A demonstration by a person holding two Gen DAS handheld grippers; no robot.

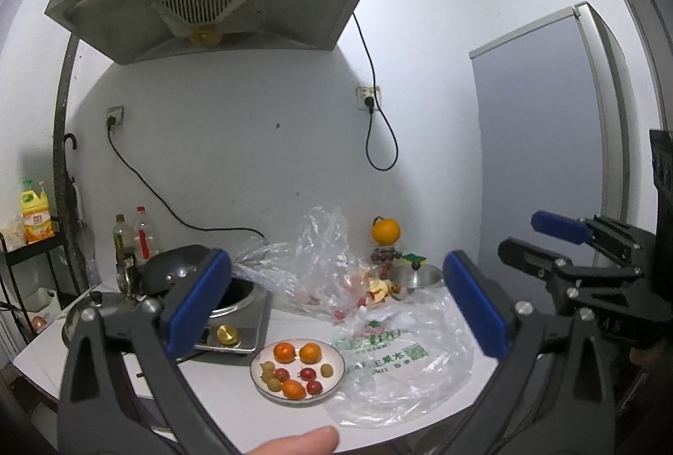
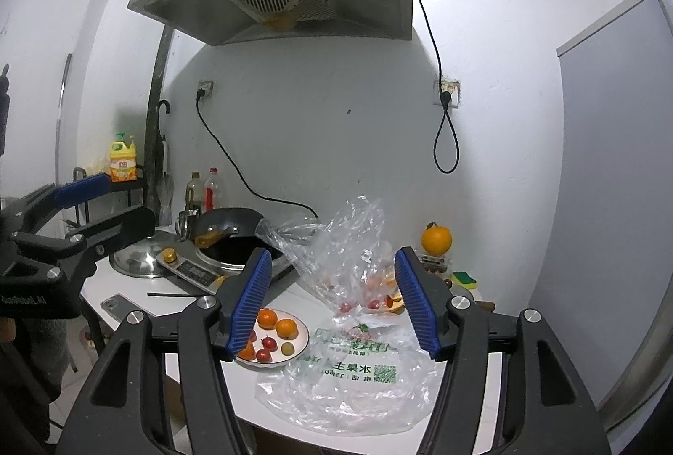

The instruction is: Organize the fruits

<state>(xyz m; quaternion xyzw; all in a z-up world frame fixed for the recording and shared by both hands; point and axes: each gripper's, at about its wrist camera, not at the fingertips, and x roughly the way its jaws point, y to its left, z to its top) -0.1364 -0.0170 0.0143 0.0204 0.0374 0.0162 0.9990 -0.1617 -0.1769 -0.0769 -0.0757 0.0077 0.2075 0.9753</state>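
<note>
On the white counter sits the plate, loaded with oranges, red and green fruits. Just right of the plate lies a printed plastic bag; behind the plate, a crumpled clear bag with more fruit, and a stove to its left. Above the plate, left gripper spread wide, empty; right gripper parted, nothing between.
</note>
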